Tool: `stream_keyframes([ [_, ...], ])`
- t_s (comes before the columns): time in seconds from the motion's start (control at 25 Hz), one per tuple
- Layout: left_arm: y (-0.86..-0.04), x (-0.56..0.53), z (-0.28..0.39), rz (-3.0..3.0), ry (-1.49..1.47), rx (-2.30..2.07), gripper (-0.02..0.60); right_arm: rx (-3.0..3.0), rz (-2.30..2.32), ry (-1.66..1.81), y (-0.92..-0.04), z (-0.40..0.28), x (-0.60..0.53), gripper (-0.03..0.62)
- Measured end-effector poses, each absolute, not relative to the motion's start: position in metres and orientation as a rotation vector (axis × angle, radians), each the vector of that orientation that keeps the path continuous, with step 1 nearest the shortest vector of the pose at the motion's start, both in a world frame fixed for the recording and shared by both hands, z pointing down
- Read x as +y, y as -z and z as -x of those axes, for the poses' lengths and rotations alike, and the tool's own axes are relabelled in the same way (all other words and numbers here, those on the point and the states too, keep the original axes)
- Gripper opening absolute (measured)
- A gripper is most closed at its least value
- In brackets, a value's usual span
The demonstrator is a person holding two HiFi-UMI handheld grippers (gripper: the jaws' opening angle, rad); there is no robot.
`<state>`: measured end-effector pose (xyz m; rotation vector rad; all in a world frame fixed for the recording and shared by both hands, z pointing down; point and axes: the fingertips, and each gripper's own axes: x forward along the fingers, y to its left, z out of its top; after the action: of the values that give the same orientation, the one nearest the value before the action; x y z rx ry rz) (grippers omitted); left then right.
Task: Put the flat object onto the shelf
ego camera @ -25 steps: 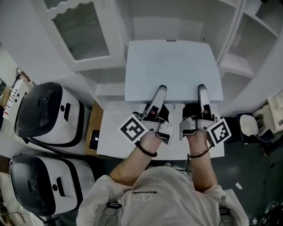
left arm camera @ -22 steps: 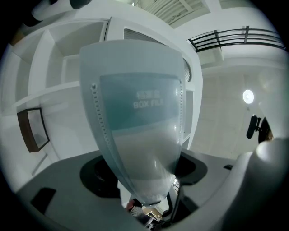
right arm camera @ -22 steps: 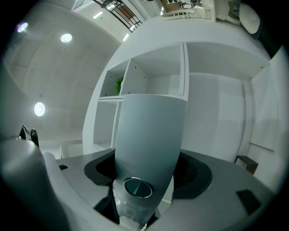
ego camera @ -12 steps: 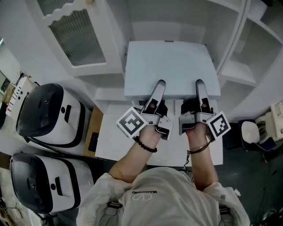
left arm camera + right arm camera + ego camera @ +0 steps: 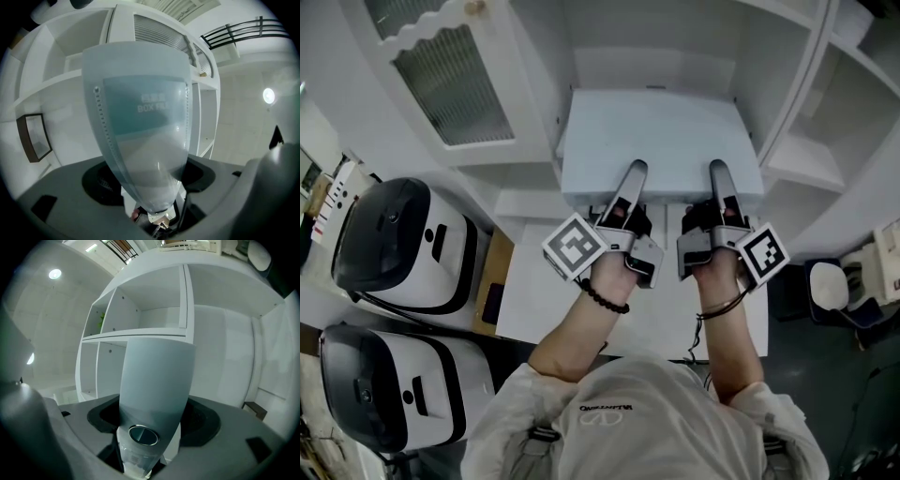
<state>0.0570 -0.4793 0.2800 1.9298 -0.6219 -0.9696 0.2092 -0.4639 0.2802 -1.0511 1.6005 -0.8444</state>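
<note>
Well, at the far left two white appliances with black lids (image 5: 394, 246) stand one in front of the other; above them a white cabinet door with ribbed glass (image 5: 455, 80) hangs open; a white bench (image 5: 525, 300) lies below the person's arms.

Next comes the left hand-held gripper (image 5: 635, 171), held in the left hand (image 5: 614, 277), its marker cube (image 5: 575, 248) on the outer side; its jaws are clamped on the near edge of the flat object (image 5: 661, 141), one jaw lying on top of it; in the left gripper view the object runs straight up between the jaws and bears faint white lettering on a darker panel.

The flat object is a pale blue-grey box file; it is carried clear of the bench by both grippers, its far edge toward the open middle bay of the white shelf unit (image 5: 802, 155); whether that far edge rests on anything cannot be told.

Further right, the right hand-held gripper (image 5: 717, 169), in the right hand (image 5: 717, 277), is likewise closed on the same near edge, just beside the left one; its marker cube (image 5: 761, 253) faces outward; in the right gripper view the object rises between the jaws, with white shelf boards (image 5: 140, 336) behind it.
</note>
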Motion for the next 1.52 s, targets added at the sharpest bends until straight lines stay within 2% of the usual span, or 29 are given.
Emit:
stream_keyframes([
  [1.04,-0.273,-0.517,-0.06,-1.938,1.01,-0.613,0.367,1.661,1.067,0.879,-0.272,-0.209,-0.492,0.368],
  [1.12,-0.27,-0.513,-0.058,-1.956,1.034,-0.611,0.383,1.685,1.05,0.847,-0.271,-0.206,-0.484,0.373],
  [1.4,-0.283,-0.478,-0.038,-1.958,1.062,-0.649,0.383,1.762,1.192,0.643,-0.282,-0.203,-0.437,0.358],
  [1.52,-0.297,-0.457,-0.026,-2.078,0.975,-0.789,0.379,1.808,1.424,0.402,-0.285,-0.213,-0.409,0.309],
])
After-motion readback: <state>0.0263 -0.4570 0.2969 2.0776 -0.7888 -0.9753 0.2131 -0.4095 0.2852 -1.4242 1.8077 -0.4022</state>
